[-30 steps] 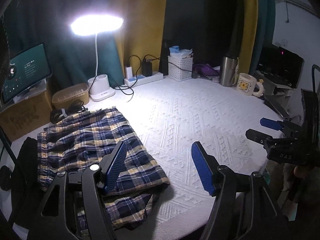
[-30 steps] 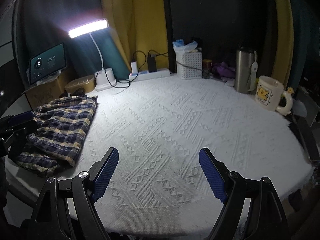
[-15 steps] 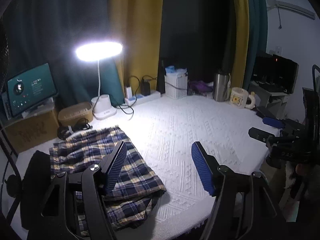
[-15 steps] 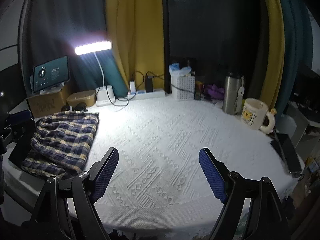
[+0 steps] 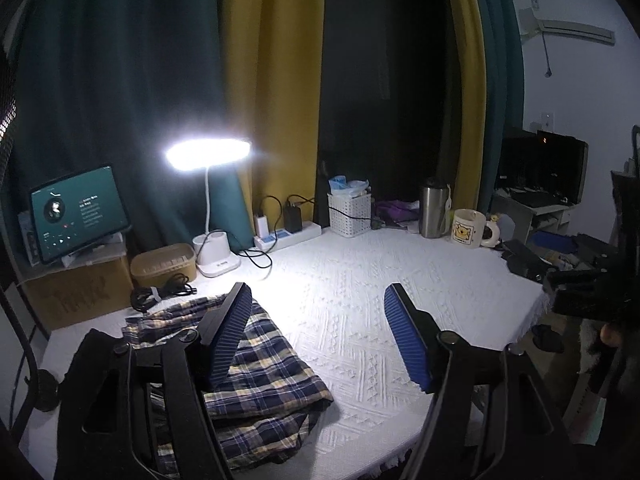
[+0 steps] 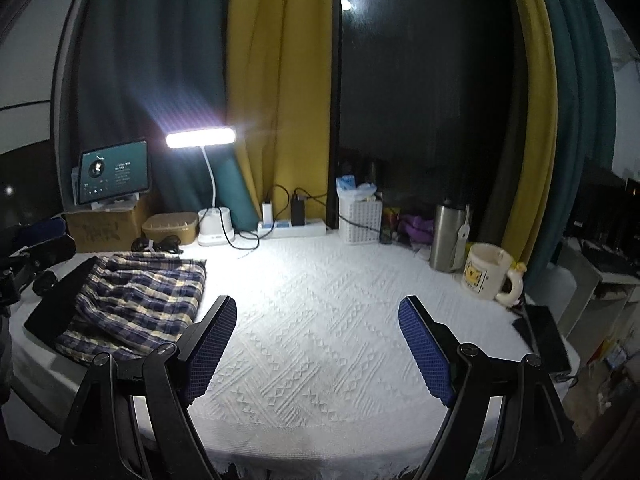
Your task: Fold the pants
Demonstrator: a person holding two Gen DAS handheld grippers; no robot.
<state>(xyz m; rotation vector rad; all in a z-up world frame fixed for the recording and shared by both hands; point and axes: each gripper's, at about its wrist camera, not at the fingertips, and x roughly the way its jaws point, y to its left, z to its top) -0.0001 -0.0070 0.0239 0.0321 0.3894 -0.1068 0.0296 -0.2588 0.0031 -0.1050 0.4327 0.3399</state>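
The blue and yellow plaid pants [image 5: 272,364] lie folded in a loose stack at the left end of the white-covered table [image 5: 360,300]. My left gripper [image 5: 316,296] hovers above and behind them, its jaws opening, with nothing between them. In the right wrist view the pants [image 6: 140,296] lie to the left. My right gripper [image 6: 318,304] stands open and empty over the bare cloth [image 6: 320,280]. Each gripper shows at the other view's edge: the right gripper [image 5: 540,252] and the left gripper [image 6: 46,238].
Along the back stand a lit desk lamp [image 5: 208,156], a tablet [image 5: 78,214] on a cardboard box, a tan box [image 5: 164,264], a power strip [image 5: 288,236], a white basket [image 5: 349,214], a steel flask [image 5: 434,214] and a mug [image 5: 468,228]. A dark flat device [image 6: 546,338] lies at the right edge.
Both grippers have risen and drawn back from the table, so more curtain shows. The pants have not moved. The left jaws stand slightly wider.
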